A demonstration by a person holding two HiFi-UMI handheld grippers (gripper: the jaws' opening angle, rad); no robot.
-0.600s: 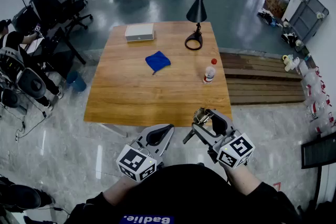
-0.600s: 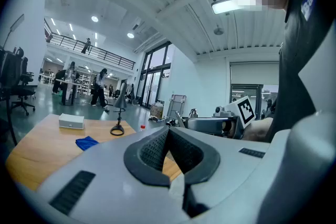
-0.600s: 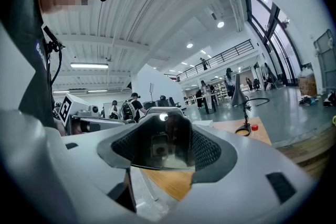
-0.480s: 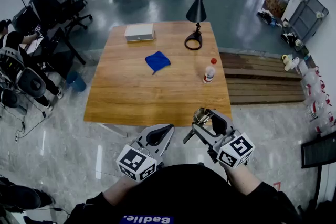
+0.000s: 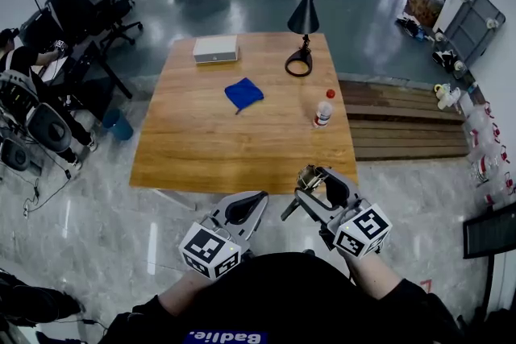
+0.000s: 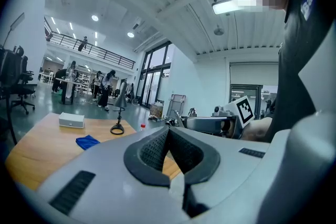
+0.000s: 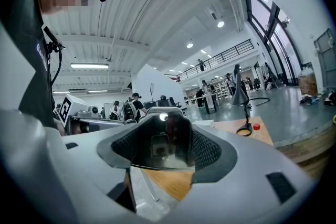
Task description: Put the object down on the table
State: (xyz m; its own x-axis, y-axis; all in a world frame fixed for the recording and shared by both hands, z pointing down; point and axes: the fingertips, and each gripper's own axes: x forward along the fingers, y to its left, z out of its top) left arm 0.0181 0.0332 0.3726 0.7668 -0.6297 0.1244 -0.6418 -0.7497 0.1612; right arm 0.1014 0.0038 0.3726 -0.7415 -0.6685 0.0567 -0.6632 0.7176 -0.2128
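A clear, shiny object (image 7: 157, 145), too reflective to name more closely, sits clamped between the 2 jaws of the right gripper (image 5: 311, 180), which stand wide around it. It is held level in the air at the near edge of the wooden table (image 5: 201, 149), not resting on it. The left gripper (image 5: 255, 200) is just beside, its jaws together on nothing. Farther out the tabletop carries 1 blue cloth (image 5: 243, 93), 1 red-capped bottle (image 5: 323, 109), a black desk lamp (image 5: 303, 16) and a white box (image 5: 215, 49), all well apart. Glossy grey floor surrounds it, with office chairs (image 5: 90, 2) left and a low wooden platform (image 5: 403, 121) right.
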